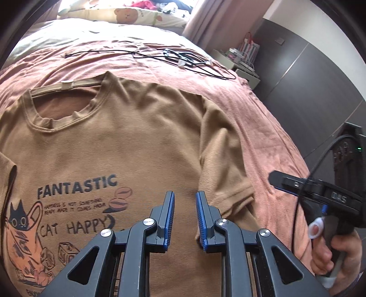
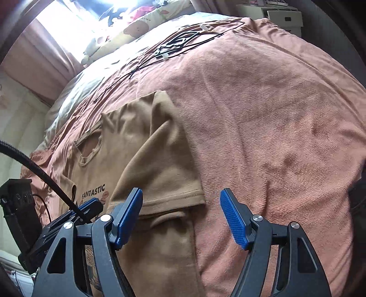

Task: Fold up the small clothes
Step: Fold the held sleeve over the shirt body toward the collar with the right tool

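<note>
A tan T-shirt [image 1: 141, 146] printed with "FANTASTIC" and a cat lies face up on a pink blanket [image 1: 263, 128], neckline toward the pillows. My left gripper [image 1: 185, 201] hovers over the shirt's chest beside the print, its blue pads a narrow gap apart with nothing between them. The shirt's short sleeve [image 2: 169, 173] lies flat along the body's side. My right gripper [image 2: 180, 196] stands wide open just above the sleeve hem, pads clear of the cloth. In the left wrist view a hand [image 1: 338, 251] holds the right gripper [image 1: 278, 181] at the bed's right.
Black cables [image 1: 183, 59] with white connectors lie on the blanket beyond the shirt. A bear-print pillow [image 1: 128, 16] sits at the head of the bed. A white bedside cabinet [image 1: 242, 68] and dark wardrobe doors [image 1: 308, 86] stand past the bed's right edge.
</note>
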### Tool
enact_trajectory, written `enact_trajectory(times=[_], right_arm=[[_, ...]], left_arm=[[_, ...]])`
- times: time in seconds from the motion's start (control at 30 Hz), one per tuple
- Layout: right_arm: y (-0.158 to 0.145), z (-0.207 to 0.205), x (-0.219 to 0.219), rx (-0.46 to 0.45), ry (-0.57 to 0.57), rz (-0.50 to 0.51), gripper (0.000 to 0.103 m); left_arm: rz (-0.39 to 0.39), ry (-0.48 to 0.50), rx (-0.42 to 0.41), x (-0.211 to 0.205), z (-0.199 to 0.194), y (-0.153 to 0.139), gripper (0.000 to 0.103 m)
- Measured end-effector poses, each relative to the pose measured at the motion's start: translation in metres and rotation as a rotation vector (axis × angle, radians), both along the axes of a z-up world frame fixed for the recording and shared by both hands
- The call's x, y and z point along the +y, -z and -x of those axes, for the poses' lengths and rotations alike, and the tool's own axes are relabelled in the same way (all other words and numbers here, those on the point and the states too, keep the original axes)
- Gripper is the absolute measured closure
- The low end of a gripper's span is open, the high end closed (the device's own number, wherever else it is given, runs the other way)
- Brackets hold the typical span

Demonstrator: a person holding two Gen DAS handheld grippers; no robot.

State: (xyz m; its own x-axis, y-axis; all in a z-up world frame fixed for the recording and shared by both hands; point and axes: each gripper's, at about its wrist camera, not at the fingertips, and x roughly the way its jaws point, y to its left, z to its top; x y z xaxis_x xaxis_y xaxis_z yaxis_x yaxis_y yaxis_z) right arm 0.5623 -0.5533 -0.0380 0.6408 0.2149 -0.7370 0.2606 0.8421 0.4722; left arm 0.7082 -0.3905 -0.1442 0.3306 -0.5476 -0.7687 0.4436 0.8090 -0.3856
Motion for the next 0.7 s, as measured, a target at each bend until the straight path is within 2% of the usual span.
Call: enact_trajectory(times=[0.07,0.13,0.17,0.23,0.27,0.3,0.33,0.37,0.5,0.6,0.7], right_arm=[[0.011,-0.001,0.001,0.0,-0.009,-0.031,0.034],[0.021,-0.004,0.002,0.01,-0.008,-0.03,0.035],[0.027,-0.007,0.001,0.01,-0.012,-0.045,0.039],[0.036,-0.014,0.0,0.017,-0.023,-0.093,0.066],[0.041,-0.017,0.0,0.021,-0.021,-0.104,0.071],[0.044,-0.02,0.001,0.028,-0.019,-0.103,0.082],[0.045,-0.023,0.0,0.03,-0.017,-0.106,0.09],[0.044,-0.025,-0.001,0.024,-0.013,-0.12,0.093],[0.025,-0.021,-0.001,-0.039,-0.009,-0.122,0.099],[0.008,-0.021,0.007,-0.084,-0.026,-0.118,0.099],[-0.007,-0.023,0.019,-0.113,-0.045,-0.106,0.099]], left_arm=[[0.026,0.013,0.013,-0.002,0.001,0.001,0.062],[0.052,0.019,0.014,-0.003,0.003,0.003,0.054],[0.054,0.019,0.011,-0.003,0.003,0.004,0.054],[0.04,0.017,0.015,-0.007,0.003,0.008,0.054],[0.04,0.024,0.02,-0.009,0.003,0.01,0.055],[0.045,0.034,0.024,-0.01,0.003,0.012,0.059],[0.05,0.047,0.031,-0.012,0.003,0.015,0.079],[0.043,0.057,0.049,-0.013,0.002,0.017,0.094],[0.055,0.068,0.064,-0.012,0.006,0.017,0.095],[0.059,0.066,0.076,-0.008,0.008,0.013,0.095],[0.001,0.055,0.063,-0.006,0.008,0.007,0.095]])
